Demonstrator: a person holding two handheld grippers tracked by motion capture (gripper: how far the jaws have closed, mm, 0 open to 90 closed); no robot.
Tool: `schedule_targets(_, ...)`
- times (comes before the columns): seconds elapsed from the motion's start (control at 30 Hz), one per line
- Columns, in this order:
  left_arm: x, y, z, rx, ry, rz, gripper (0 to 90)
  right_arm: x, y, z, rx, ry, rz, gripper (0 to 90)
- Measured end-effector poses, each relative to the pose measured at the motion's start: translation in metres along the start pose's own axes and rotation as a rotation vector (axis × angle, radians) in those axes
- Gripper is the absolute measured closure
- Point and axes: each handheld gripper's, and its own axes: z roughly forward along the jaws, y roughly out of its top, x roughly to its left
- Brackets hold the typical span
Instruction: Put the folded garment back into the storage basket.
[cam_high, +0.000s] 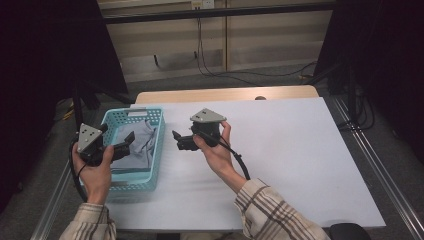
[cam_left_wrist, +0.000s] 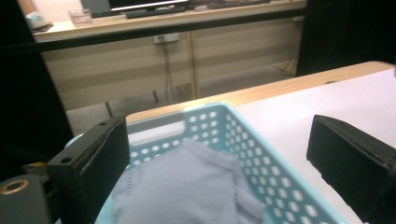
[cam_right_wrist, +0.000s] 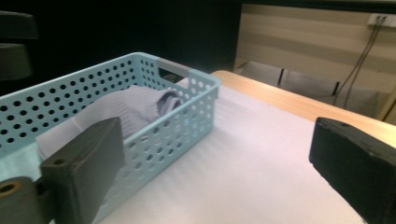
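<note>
The grey cloth (cam_high: 136, 144) lay crumpled in the pale blue basket (cam_high: 158, 150) at the tabletop's (cam_high: 290, 150) left edge, looking soft, light and limp, best pinched at a raised fold, while both the left tongs (cam_high: 129, 141) and right tongs (cam_high: 176, 138) stood released, grasping nothing.

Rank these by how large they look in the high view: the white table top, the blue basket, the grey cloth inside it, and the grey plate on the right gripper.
1. White table top
2. Blue basket
3. Grey cloth
4. Grey plate on the right gripper; it sits nearer the camera, so it may look larger than it is.
</note>
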Motion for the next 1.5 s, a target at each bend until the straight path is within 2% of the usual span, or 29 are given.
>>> schedule_targets(0.03, -0.002, 0.000, -0.002, 0.015, -0.008, 0.015, 5.8, -0.001, 0.000, -0.002, -0.009, -0.010, 0.014, 2.0)
schedule_targets(0.07, -0.004, 0.000, -0.002, 0.012, -0.007, 0.015, 5.8, -0.003, -0.001, -0.005, -0.010, -0.011, -0.003, 1.9)
schedule_targets(0.1, -0.005, 0.000, -0.004, 0.008, -0.001, 0.025, 5.8, -0.004, -0.002, -0.008, -0.016, -0.018, 0.010, 1.9)
schedule_targets(0.17, -0.009, -0.002, -0.005, 0.007, -0.015, 0.008, 5.8, -0.008, -0.004, -0.013, -0.022, -0.026, 0.000, 1.7)
schedule_targets(0.2, -0.010, -0.003, -0.006, 0.009, -0.009, 0.016, 5.8, -0.009, -0.004, -0.015, -0.033, -0.035, 0.013, 1.8)
schedule_targets(0.23, -0.011, -0.005, -0.007, 0.018, -0.017, 0.024, 5.8, -0.011, -0.005, -0.018, -0.028, -0.039, -0.010, 1.9)
schedule_targets(0.27, -0.014, -0.006, -0.008, 0.009, -0.012, 0.021, 5.8, -0.012, -0.006, -0.021, -0.028, -0.049, 0.010, 2.3)
schedule_targets(0.3, -0.015, -0.007, -0.008, 0.005, -0.015, 0.022, 5.8, -0.015, -0.007, -0.024, -0.031, -0.049, -0.009, 2.2)
schedule_targets(0.33, -0.017, -0.007, -0.009, 0.009, -0.010, 0.029, 5.7, -0.016, -0.007, -0.027, -0.042, -0.057, 0.003, 2.1)
schedule_targets(0.37, -0.018, -0.008, -0.010, 0.014, -0.013, 0.031, 5.4, -0.019, -0.008, -0.030, -0.036, -0.061, -0.007, 2.1)
schedule_targets(0.4, -0.019, -0.008, -0.011, 0.010, -0.022, 0.019, 5.4, -0.020, -0.008, -0.032, -0.047, -0.062, 0.007, 2.0)
schedule_targets(0.43, -0.020, -0.009, -0.013, 0.015, -0.015, 0.033, 5.4, -0.023, -0.009, -0.036, -0.043, -0.070, -0.003, 1.9)
schedule_targets(0.47, -0.023, -0.010, -0.013, 0.007, -0.019, 0.016, 5.4, -0.024, -0.009, -0.039, -0.047, -0.074, -0.001, 2.0)
schedule_targets(0.5, -0.023, -0.010, -0.016, 0.019, -0.024, 0.030, 5.3, -0.025, -0.010, -0.042, -0.058, -0.074, 0.008, 2.0)
schedule_targets(0.53, -0.025, -0.011, -0.017, 0.006, -0.016, 0.032, 5.3, -0.028, -0.010, -0.046, -0.055, -0.083, -0.005, 2.0)
schedule_targets(0.63, -0.027, -0.011, -0.023, -0.031, -0.019, 0.013, 5.4, -0.033, -0.013, -0.056, -0.069, -0.093, -0.003, 2.1)
schedule_targets(0.67, -0.025, -0.011, -0.027, -0.033, -0.011, 0.022, 5.5, -0.035, -0.014, -0.060, -0.067, -0.103, -0.004, 2.2)
schedule_targets(0.7, -0.025, -0.012, -0.028, -0.039, 0.008, 0.014, 5.5, -0.036, -0.015, -0.063, -0.074, -0.111, -0.006, 2.1)
schedule_targets(0.73, -0.024, -0.013, -0.030, -0.027, -0.002, 0.001, 5.5, -0.038, -0.016, -0.067, -0.072, -0.115, -0.010, 2.2)
schedule_targets(0.77, -0.024, -0.015, -0.030, -0.037, 0.001, -0.008, 5.5, -0.040, -0.018, -0.071, -0.072, -0.114, -0.014, 2.2)
schedule_targets(0.87, -0.026, -0.019, -0.036, -0.028, 0.002, 0.011, 5.5, -0.047, -0.022, -0.082, -0.075, -0.130, -0.021, 2.2)
schedule_targets(0.9, -0.028, -0.020, -0.038, -0.024, -0.004, 0.008, 5.4, -0.049, -0.023, -0.086, -0.075, -0.136, -0.023, 2.1)
schedule_targets(0.93, -0.030, -0.021, -0.040, -0.035, 0.018, 0.005, 5.5, -0.052, -0.024, -0.089, -0.077, -0.144, -0.027, 2.2)
schedule_targets(0.97, -0.031, -0.022, -0.041, -0.022, 0.023, 0.011, 5.5, -0.054, -0.026, -0.093, -0.078, -0.149, -0.025, 2.2)
schedule_targets(1.03, -0.033, -0.023, -0.044, -0.020, 0.011, -0.008, 5.4, -0.058, -0.028, -0.102, -0.083, -0.156, -0.028, 2.1)
schedule_targets(1.27, -0.042, -0.027, -0.056, -0.003, 0.014, 0.033, 5.1, -0.071, -0.038, -0.129, -0.096, -0.202, -0.031, 2.1)
schedule_targets(1.4, -0.047, -0.032, -0.063, -0.029, 0.028, -0.003, 4.9, -0.080, -0.046, -0.144, -0.096, -0.229, -0.035, 2.1)
schedule_targets(1.47, -0.051, -0.034, -0.065, -0.018, 0.047, 0.042, 4.4, -0.085, -0.051, -0.150, -0.096, -0.244, -0.024, 2.1)
schedule_targets(1.5, -0.052, -0.034, -0.066, -0.017, 0.035, 0.040, 4.1, -0.087, -0.053, -0.153, -0.095, -0.251, -0.023, 2.1)
